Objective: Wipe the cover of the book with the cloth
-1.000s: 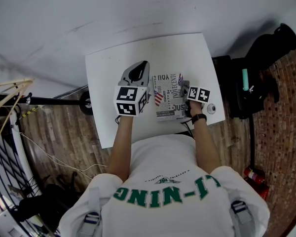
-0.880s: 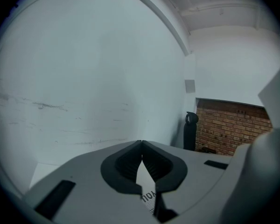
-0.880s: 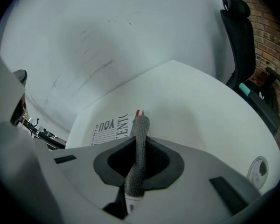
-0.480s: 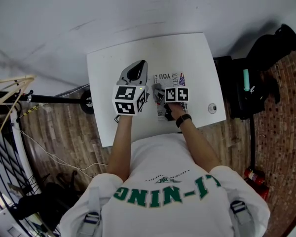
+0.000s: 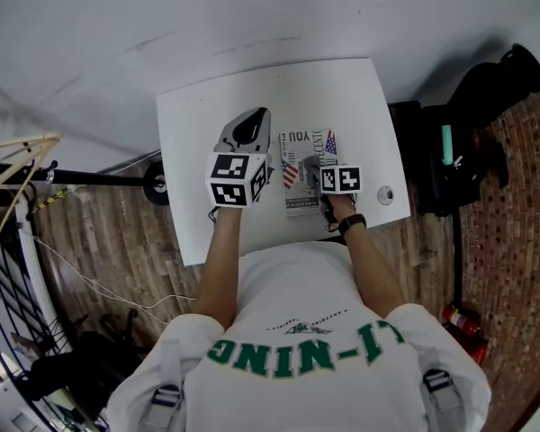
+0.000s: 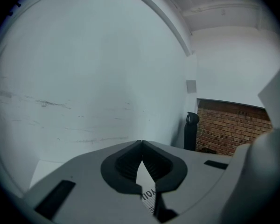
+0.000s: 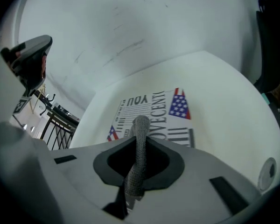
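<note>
Cloth [image 7: 141,125] pinched by the right gripper [image 7: 139,141] has been drawn back rightward over the book [image 7: 170,108] beneath its fingers [image 7: 165,164], so wiping is judged ongoing; the left gripper [image 6: 141,143] is pressed together, empty.

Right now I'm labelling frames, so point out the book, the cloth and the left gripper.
book [image 7: 177,108], right gripper view, the cover's flag.
cloth [image 7: 139,143], right gripper view, grey strip between the jaws.
left gripper [image 6: 141,143], left gripper view, where its jaw tips meet.

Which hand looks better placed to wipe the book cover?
Right: the right gripper grips the cloth over the book; the left gripper is shut, empty, beside it.
</note>
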Motion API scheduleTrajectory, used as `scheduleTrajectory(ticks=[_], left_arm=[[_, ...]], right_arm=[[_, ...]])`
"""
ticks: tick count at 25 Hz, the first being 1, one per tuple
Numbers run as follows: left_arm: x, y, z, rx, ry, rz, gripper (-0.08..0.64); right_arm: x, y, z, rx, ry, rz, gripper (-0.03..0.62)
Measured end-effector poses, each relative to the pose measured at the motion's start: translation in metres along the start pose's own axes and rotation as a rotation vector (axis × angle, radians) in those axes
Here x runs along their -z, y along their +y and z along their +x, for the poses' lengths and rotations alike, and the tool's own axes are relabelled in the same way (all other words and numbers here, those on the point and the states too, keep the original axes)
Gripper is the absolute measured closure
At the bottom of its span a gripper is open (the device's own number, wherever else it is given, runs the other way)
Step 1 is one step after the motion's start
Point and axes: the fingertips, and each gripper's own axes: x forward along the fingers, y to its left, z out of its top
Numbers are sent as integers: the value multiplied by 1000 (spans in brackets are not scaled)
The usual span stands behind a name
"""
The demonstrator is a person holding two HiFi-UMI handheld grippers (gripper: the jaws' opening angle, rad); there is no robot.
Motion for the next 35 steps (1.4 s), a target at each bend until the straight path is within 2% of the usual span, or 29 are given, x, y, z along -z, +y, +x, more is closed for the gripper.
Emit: scheduleTrajectory(ticks=[6, 13, 15, 18, 21, 24, 26, 30, 35], left_arm=[[-1, -7, 2, 19, -4, 0, 552], [3, -11, 2, 23, 3, 2, 552], [4, -12, 0, 22, 6, 2, 552], [8, -13, -3, 20, 10, 1, 552], [11, -12, -5, 17, 16, 1, 552], [11, -11, -8, 12, 15, 2, 552], [11, -11, -10, 8, 16, 3, 552], [14, -11, -11, 3, 24, 5, 552], [13, -10, -9, 4, 26, 6, 552]], right_arm=[[5, -64, -33, 100, -74, 141, 543], [4, -74, -37, 132, -99, 169, 545], [4, -62, -34, 84, -99, 195, 545], [7, -14, -21, -73, -87, 240, 545], [15, 42, -5, -183, -37, 169, 545], [29, 80, 8, -197, 23, 5, 545], [36, 88, 14, -197, 47, -42, 545], [40, 71, 15, -174, 41, -26, 545], [31, 10, -10, -81, -28, 74, 545]])
